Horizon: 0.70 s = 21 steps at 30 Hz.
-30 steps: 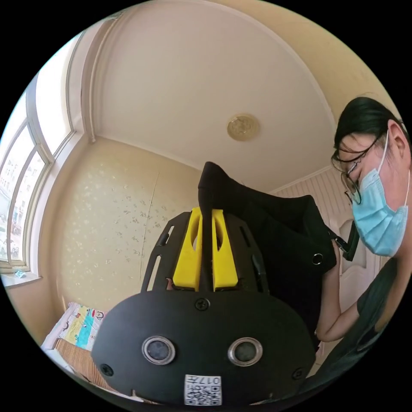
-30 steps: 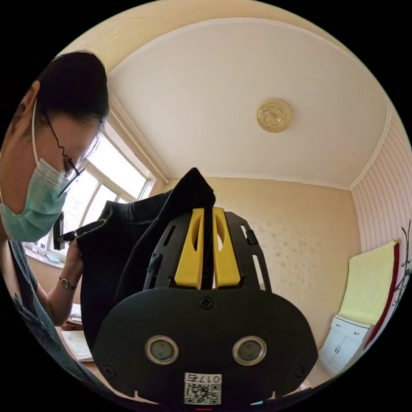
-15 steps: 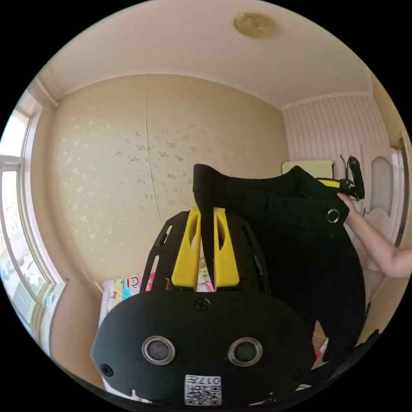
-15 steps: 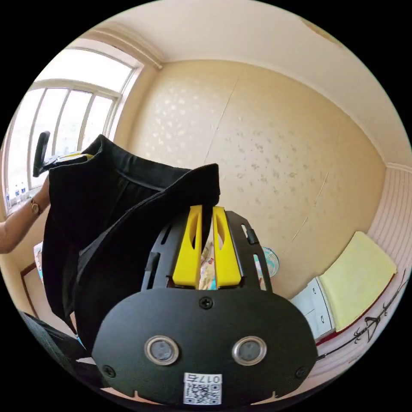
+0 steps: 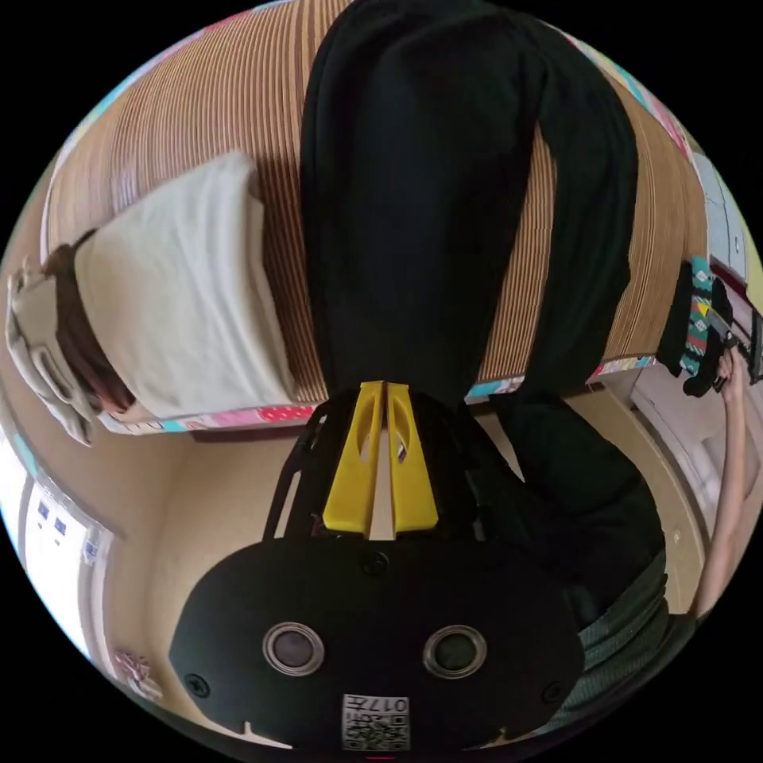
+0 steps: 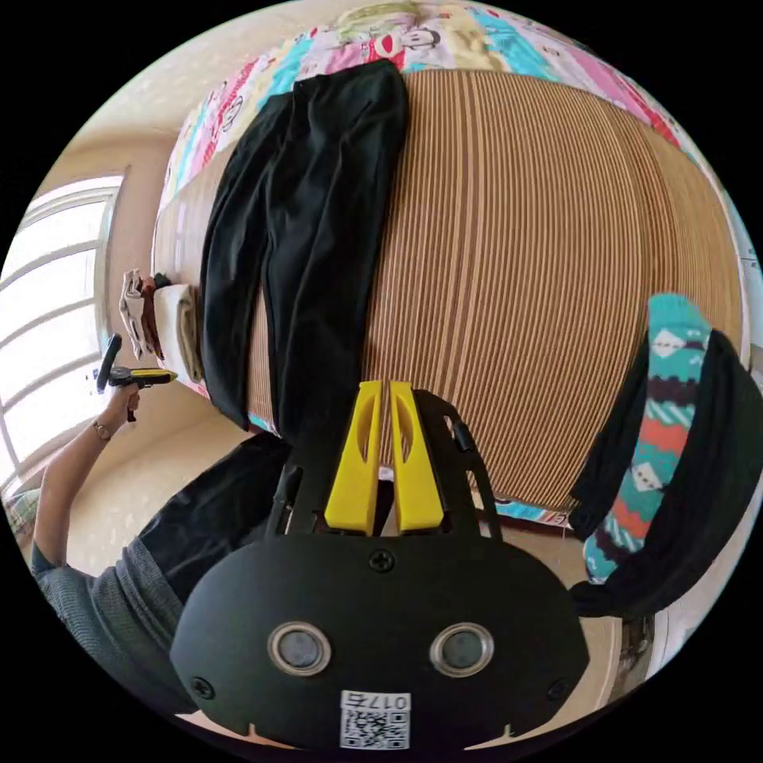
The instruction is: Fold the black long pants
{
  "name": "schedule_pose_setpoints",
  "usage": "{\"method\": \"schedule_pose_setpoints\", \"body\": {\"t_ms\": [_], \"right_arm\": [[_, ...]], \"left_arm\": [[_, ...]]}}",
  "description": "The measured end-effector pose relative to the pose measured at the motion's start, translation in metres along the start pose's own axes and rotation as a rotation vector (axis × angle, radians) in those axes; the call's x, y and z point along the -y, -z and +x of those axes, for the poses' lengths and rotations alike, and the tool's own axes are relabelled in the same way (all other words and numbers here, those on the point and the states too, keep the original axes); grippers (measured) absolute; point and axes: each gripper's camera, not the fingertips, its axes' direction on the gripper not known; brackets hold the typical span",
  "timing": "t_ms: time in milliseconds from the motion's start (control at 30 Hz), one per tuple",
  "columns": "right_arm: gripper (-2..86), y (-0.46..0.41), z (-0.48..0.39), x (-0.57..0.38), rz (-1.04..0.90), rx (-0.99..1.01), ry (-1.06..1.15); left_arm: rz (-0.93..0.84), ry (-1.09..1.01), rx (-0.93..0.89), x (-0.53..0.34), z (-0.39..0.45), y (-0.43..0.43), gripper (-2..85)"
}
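The black long pants [image 5: 429, 199] lie stretched lengthwise on a brown striped mat [image 5: 199, 103] covering a bed, both legs side by side and running away from me. My left gripper [image 5: 385, 387] hovers over the near end of the pants with its yellow jaws together and nothing seen between them. My right gripper [image 6: 383, 385] hangs above the bed's near edge, just right of the pants [image 6: 318, 199], jaws together and holding nothing. A hand holds the left gripper [image 6: 131, 375] off the bed's left side. The right gripper [image 5: 735, 342] appears at the far right.
A folded stack of cream and white clothes [image 5: 175, 302] sits on the mat left of the pants. A teal patterned knit garment with black parts [image 6: 668, 445] hangs at the bed's right corner. A cartoon-print sheet [image 6: 445, 40] lies beyond the mat [image 6: 540, 238]. A window [image 6: 48, 262] stands left.
Both grippers held the pants up in the air by the waistband. Now the pants lie flat on the bed, out of both grippers, and both cameras have tipped down toward the bed.
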Motion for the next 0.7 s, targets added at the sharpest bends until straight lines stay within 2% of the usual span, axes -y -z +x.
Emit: {"method": "schedule_pose_setpoints", "body": {"t_ms": [167, 300, 433, 500, 600, 667, 700], "right_arm": [[5.4, -0.058, 0.047, -0.062, -0.039, 0.213, -0.012], [8.5, -0.063, 0.068, -0.083, -0.029, 0.203, -0.04], [10.0, -0.065, 0.108, -0.121, 0.006, 0.35, -0.087], [10.2, -0.065, 0.124, -0.141, -0.005, 0.381, -0.09], [9.5, -0.048, 0.143, -0.18, 0.028, 0.359, 0.004], [9.0, -0.048, 0.162, -0.208, -0.084, 0.424, 0.093], [8.7, -0.049, 0.167, -0.215, -0.124, 0.439, 0.109]], "left_arm": [[0.003, 0.047, -0.069, 0.004, -0.009, 0.021, -0.4], [0.154, -0.043, -0.141, 0.016, 0.011, 0.081, -0.4], [0.288, -0.086, -0.467, 0.013, 0.022, 0.105, -0.1], [0.262, -0.027, -0.547, 0.012, 0.022, 0.093, 0.4], [0.16, 0.083, -0.571, 0.006, 0.026, 0.061, 2.9], [0.182, 0.153, -0.72, -0.005, 0.018, 0.044, 5.0], [0.252, 0.218, -0.921, -0.017, 0.005, 0.032, 5.8]]}}
